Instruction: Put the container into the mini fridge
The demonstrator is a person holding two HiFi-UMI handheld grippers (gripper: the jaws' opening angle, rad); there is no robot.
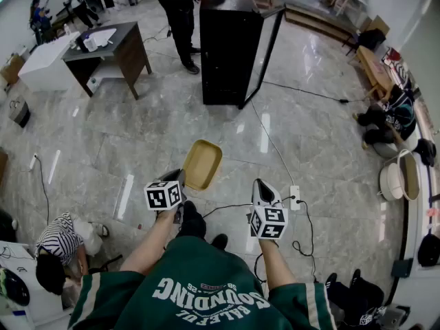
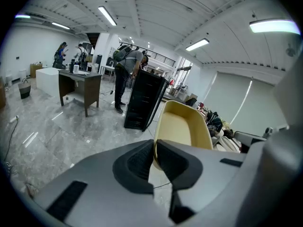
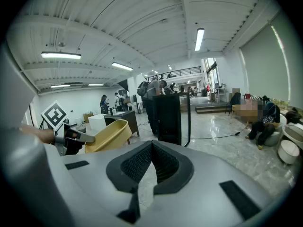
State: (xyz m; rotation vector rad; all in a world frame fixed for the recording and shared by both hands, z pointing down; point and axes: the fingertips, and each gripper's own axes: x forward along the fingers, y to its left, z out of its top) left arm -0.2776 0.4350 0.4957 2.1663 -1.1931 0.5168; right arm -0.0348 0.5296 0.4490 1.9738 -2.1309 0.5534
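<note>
Short of the mini fridge (image 1: pixel 230 53), the left gripper (image 2: pixel 154 146) pinches the rim of the seemingly light, stiff container (image 2: pixel 182 126); the right gripper (image 3: pixel 151 149) is clenched empty.

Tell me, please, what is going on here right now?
A person holds a tan container by its rim, clamped in the left gripper, above an open floor. The right gripper is shut and holds nothing. The black mini fridge stands ahead with its door open; the container is not yet inside.
</note>
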